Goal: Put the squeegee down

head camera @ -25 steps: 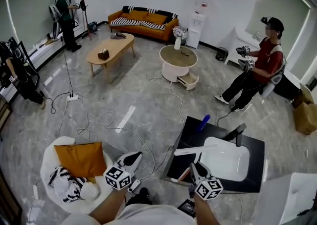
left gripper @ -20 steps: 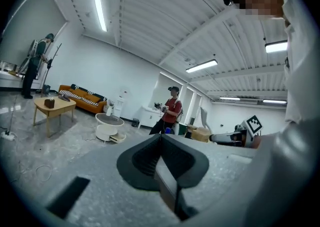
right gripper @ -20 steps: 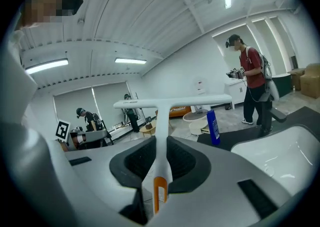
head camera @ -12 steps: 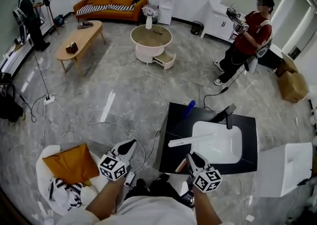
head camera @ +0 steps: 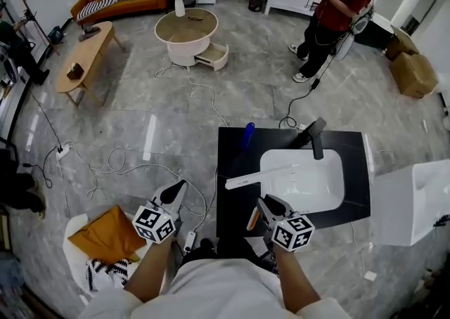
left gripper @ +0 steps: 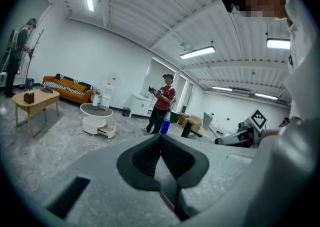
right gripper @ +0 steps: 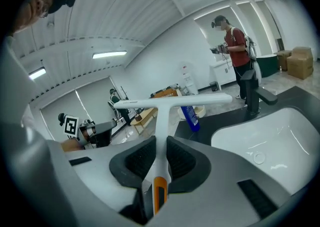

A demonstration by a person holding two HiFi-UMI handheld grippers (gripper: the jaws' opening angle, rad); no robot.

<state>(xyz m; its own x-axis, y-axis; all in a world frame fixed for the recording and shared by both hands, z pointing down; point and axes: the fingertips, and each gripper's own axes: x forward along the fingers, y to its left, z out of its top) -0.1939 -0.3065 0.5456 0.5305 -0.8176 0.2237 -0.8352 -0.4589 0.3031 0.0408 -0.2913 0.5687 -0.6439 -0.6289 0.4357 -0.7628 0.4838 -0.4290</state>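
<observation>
A white squeegee (head camera: 250,180) with an orange-tipped handle sticks up out of my right gripper (head camera: 261,204), which is shut on its handle (right gripper: 159,146). Its long blade (right gripper: 172,102) hangs level above the left part of the black counter (head camera: 232,202) and the white sink basin (head camera: 302,180). My left gripper (head camera: 176,190) is off the counter's left side, over the floor; its jaws are shut with nothing between them (left gripper: 161,147).
A black faucet (head camera: 313,135) stands at the sink's far edge and a blue bottle (head camera: 247,134) at the counter's far left. Cables (head camera: 133,170) trail on the floor. An orange cushion (head camera: 98,233) lies lower left. A person in red (head camera: 334,5) stands far right.
The head view has tipped further down, so the counter and sink sit higher and more centred. Both grippers keep their places relative to the counter; the squeegee stays held.
</observation>
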